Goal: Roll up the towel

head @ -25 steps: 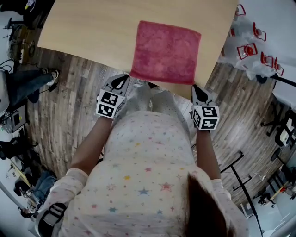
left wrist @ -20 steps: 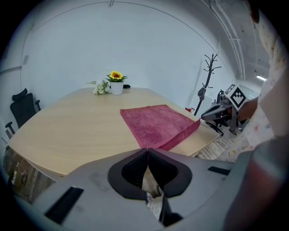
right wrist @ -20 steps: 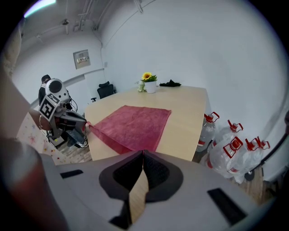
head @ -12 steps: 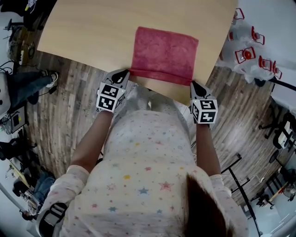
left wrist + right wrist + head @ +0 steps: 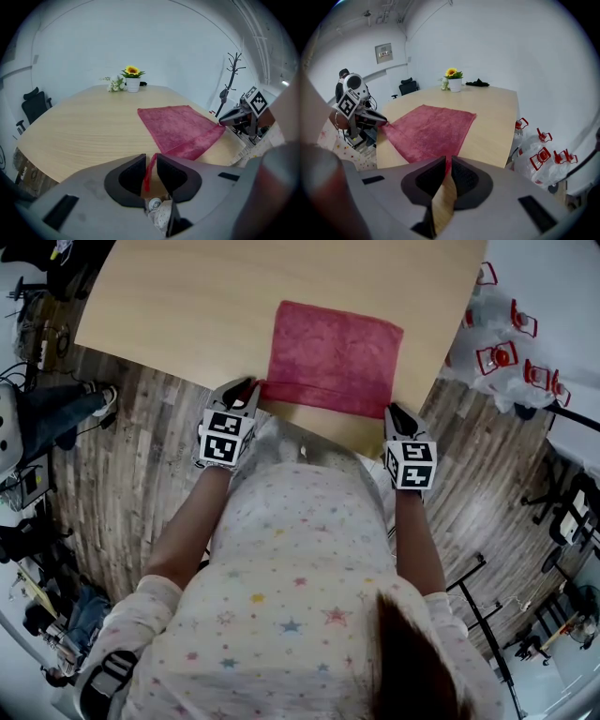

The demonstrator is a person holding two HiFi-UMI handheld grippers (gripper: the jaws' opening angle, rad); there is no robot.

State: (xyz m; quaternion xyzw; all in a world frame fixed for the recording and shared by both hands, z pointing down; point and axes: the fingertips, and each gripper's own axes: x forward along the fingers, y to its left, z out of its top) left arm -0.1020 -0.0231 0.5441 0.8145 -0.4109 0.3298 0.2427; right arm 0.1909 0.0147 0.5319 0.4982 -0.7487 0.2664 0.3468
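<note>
Pinching towel on wooden table above plank floor: right gripper clamped, left gripper just opening around it.

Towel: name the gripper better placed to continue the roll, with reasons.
Likely right. The right gripper pinches its towel corner; the left gripper has just been opening its jaws, the corner loose between them.

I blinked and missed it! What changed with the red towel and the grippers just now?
The left gripper and right gripper moved forward, away from the person, turning the towel's near edge over, so the towel looks shorter. The left gripper's jaws have just been opening, with a towel corner between them. The right gripper stays shut on its corner. The table did not move.
</note>
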